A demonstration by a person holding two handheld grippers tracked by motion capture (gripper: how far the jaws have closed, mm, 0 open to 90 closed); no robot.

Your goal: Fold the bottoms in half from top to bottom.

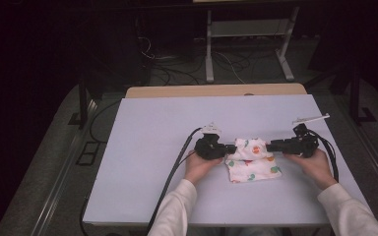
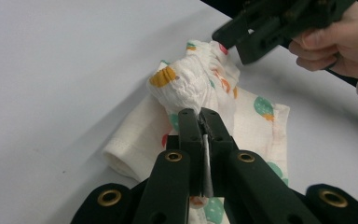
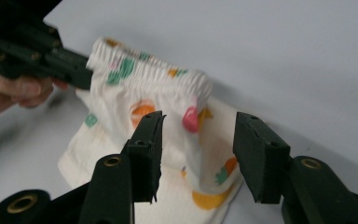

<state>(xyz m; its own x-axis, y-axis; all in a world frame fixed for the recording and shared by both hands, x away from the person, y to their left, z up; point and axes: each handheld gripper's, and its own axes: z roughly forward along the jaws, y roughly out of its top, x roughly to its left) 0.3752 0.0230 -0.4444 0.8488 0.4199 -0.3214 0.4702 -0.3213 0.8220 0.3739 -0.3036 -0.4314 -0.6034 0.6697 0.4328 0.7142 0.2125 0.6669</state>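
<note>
A small white garment (image 1: 253, 160) printed with orange, green and pink shapes lies on the white table (image 1: 147, 147), and its elastic waistband (image 2: 191, 84) is lifted off the surface. My left gripper (image 1: 232, 147) is shut on the waistband's left end; its jaws (image 2: 199, 114) pinch the gathered cloth. My right gripper (image 1: 270, 145) is at the waistband's other end. Its jaws (image 3: 198, 140) stand apart, with the cloth's edge (image 3: 140, 88) hanging loose between them and neither pad pressing on it. The left gripper (image 3: 81, 74) shows beyond, holding the cloth.
A thin white stick (image 1: 311, 118) lies near the table's far right corner. Black cables trail from both grippers, the left one (image 1: 174, 167) across the table toward its front edge. A wooden tabletop edge (image 1: 216, 90) and metal frame legs stand beyond.
</note>
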